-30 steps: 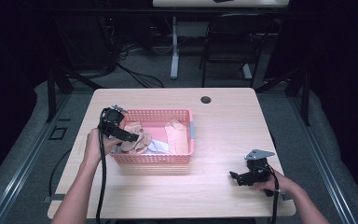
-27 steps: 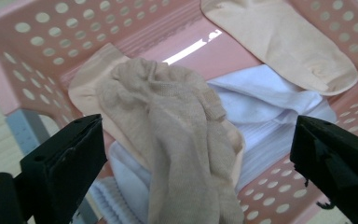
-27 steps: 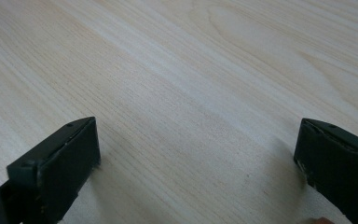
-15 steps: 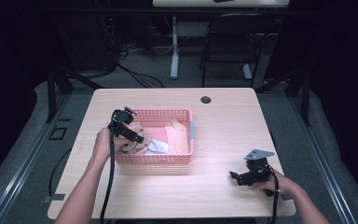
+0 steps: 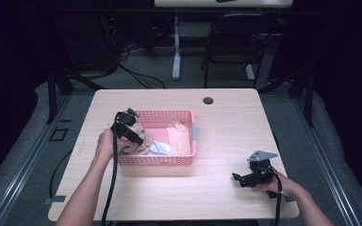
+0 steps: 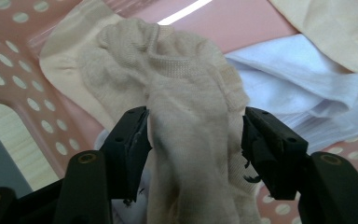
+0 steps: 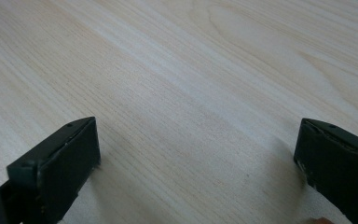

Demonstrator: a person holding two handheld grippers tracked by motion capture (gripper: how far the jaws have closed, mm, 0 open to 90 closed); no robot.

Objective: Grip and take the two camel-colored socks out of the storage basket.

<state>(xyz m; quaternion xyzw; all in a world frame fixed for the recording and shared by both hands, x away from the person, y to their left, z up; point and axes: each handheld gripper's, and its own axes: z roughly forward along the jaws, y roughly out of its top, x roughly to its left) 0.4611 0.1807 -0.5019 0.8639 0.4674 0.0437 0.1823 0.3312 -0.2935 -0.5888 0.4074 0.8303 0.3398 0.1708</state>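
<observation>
The left gripper (image 5: 131,134) reaches into the left end of the pink basket (image 5: 188,139) on the desk (image 5: 226,127). Its jaws have just been closing and now bracket a cream sock (image 6: 186,116) at about half width, both pads touching the bunched fabric. The grasp looks barely made; lifting the sock out is still ahead, and white and peach garments remain in the basket. The right gripper (image 7: 196,172) rests wide open over bare desk, near right, holding nothing.

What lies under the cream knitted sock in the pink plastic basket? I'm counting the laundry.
Under the cream knitted sock shows white folded cloth and the pink plastic basket floor; anything directly beneath stays covered.
</observation>
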